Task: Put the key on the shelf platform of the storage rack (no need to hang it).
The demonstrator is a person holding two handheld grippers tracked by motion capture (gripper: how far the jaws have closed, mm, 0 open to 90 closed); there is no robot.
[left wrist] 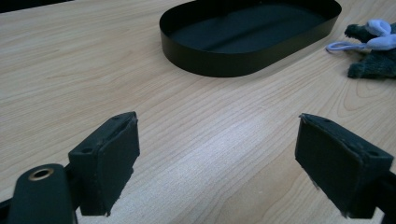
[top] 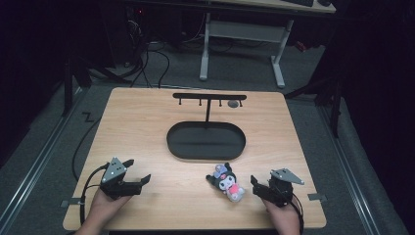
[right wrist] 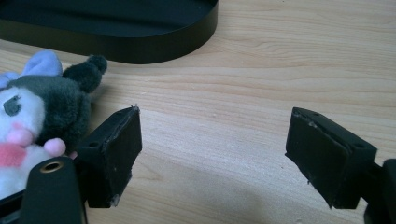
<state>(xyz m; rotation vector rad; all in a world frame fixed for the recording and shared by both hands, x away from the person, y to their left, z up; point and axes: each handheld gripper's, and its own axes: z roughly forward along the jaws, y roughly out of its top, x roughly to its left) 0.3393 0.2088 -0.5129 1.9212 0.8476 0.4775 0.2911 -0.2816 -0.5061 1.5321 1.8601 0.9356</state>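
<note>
Both hands at table's [top: 147, 127] near edge. Left gripper [top: 138, 176] jaws apart, empty, bare wood ahead. Right gripper [top: 255, 185] jaws apart, empty, plush [top: 227, 181] just beside its left jaw. Black oval tray [top: 205, 141] mid-table, hook stand [top: 209, 97] behind.

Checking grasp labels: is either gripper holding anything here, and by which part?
Nothing is held. The left gripper and the right gripper are both open over bare wood. The black, white and pink plush toy lies on the light wooden table beside the right gripper, ungripped.
</note>
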